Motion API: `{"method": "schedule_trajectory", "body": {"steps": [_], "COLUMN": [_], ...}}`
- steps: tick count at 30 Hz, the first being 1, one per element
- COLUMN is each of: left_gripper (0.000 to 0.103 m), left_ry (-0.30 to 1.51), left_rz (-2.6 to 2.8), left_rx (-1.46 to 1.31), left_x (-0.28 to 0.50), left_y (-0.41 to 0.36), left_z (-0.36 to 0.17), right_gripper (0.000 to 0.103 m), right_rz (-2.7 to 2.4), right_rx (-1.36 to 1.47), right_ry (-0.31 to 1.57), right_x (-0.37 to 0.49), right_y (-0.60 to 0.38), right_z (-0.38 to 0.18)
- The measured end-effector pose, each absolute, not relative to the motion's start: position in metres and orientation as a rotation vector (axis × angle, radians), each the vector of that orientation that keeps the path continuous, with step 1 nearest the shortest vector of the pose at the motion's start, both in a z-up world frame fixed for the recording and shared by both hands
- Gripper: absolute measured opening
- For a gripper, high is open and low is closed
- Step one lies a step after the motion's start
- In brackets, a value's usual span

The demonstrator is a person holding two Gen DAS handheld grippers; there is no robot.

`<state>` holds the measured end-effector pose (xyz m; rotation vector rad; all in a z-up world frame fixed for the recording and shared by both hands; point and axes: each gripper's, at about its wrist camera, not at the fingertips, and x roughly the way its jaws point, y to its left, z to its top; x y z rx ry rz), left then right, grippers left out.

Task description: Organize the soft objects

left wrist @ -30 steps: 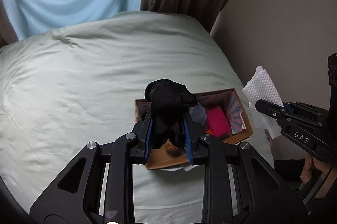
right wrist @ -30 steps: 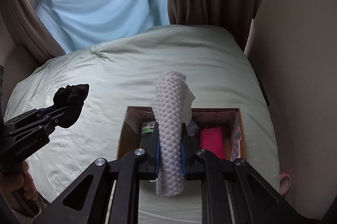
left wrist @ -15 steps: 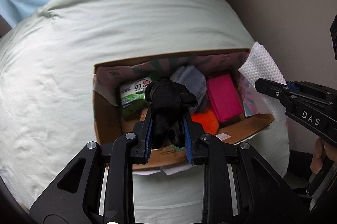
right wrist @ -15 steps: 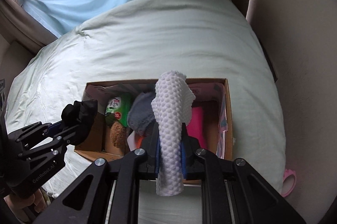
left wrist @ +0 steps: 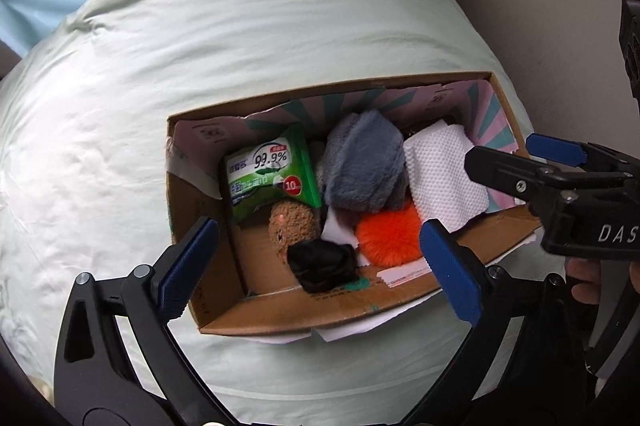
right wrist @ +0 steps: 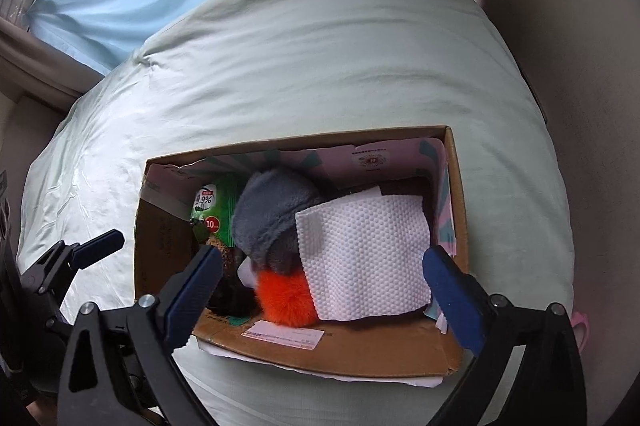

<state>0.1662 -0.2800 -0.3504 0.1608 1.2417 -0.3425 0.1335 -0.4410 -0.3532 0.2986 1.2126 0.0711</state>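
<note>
Pale green bed [left wrist: 280,38], cardboard box [left wrist: 304,314] holding black cloth [left wrist: 322,264], white towel [right wrist: 364,258], both grippers' jaws spread, empty

A crumpled black cloth [left wrist: 323,265] lies at the cardboard box's [left wrist: 280,318] near wall, touching the brown plush [left wrist: 294,226]. A white dimpled towel [right wrist: 362,260] (partly unfolded) lies flat at the right, overlapping the orange pom-pom [right wrist: 285,300] and grey plush [right wrist: 272,216].
</note>
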Motion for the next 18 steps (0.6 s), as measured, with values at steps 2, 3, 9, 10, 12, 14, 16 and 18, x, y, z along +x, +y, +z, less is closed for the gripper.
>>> {"method": "schedule_trajectory", "body": {"steps": [2, 3, 9, 10, 12, 14, 16, 18], "left_gripper": [0.1, 0.1, 0.1, 0.1, 0.1, 0.102, 0.102, 0.103], "left_ry": [1.244, 1.243, 1.194, 1.183, 1.158, 1.136, 1.101, 1.057], "left_rz": [-0.343, -0.345, -0.346, -0.347, -0.344, -0.333, -0.315, -0.294], "left_rx": [0.151, 0.143, 0.112, 0.104, 0.086, 0.071, 0.059, 0.049], "left_x": [0.164, 0.163, 0.153, 0.151, 0.146, 0.14, 0.133, 0.124], "left_y": [-0.275, -0.273, -0.256, -0.252, -0.241, -0.228, -0.211, -0.192], "left_z": [-0.348, -0.345, -0.312, -0.303, -0.284, -0.263, -0.239, -0.212], "right_gripper": [0.1, 0.1, 0.1, 0.1, 0.1, 0.1, 0.1, 0.1], "right_rz": [0.066, 0.065, 0.064, 0.065, 0.069, 0.074, 0.073, 0.064], "right_rx": [0.295, 0.291, 0.272, 0.266, 0.256, 0.243, 0.217, 0.175], "right_ry": [1.212, 1.209, 1.17, 1.16, 1.137, 1.101, 1.064, 1.021], "right_x": [0.133, 0.132, 0.121, 0.119, 0.113, 0.106, 0.098, 0.09], "right_y": [-0.44, -0.439, -0.427, -0.423, -0.415, -0.405, -0.393, -0.379], "right_z": [-0.351, -0.349, -0.321, -0.313, -0.294, -0.269, -0.243, -0.214]}}
